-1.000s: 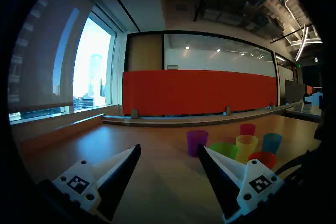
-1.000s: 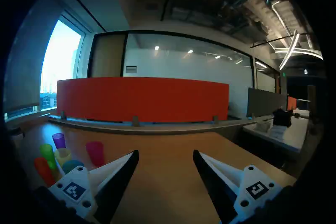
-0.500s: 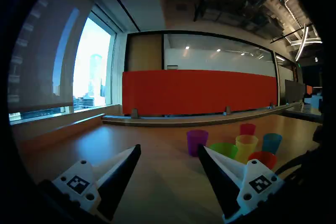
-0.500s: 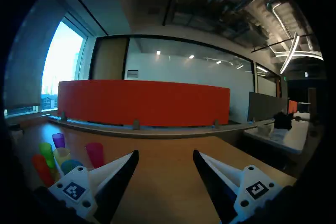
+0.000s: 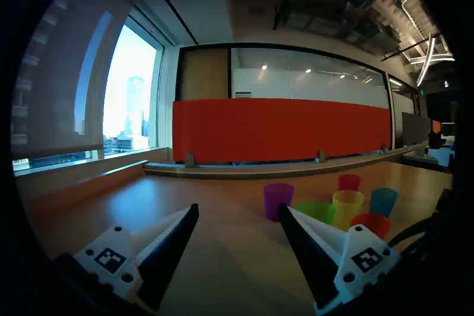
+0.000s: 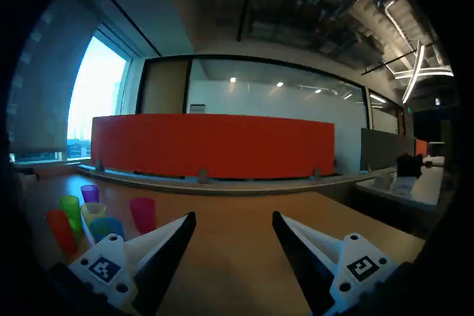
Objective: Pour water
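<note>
Right hand-held gripper (image 6: 233, 216) turned toward cups (image 6: 143, 212) on its left; jaws apart.

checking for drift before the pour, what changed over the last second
The right gripper swung slightly left, so the cups sit further into its view. Nothing was grabbed or let go. The left gripper held still, both open and empty, cups where they were.

Wooden worktop (image 5: 231, 257) ran to a red partition (image 5: 278, 129) w/ glass wall (image 5: 308, 82) behind; bright window (image 5: 131, 108) alongside, exposed-duct ceiling (image 5: 332, 2) overhead.
</note>
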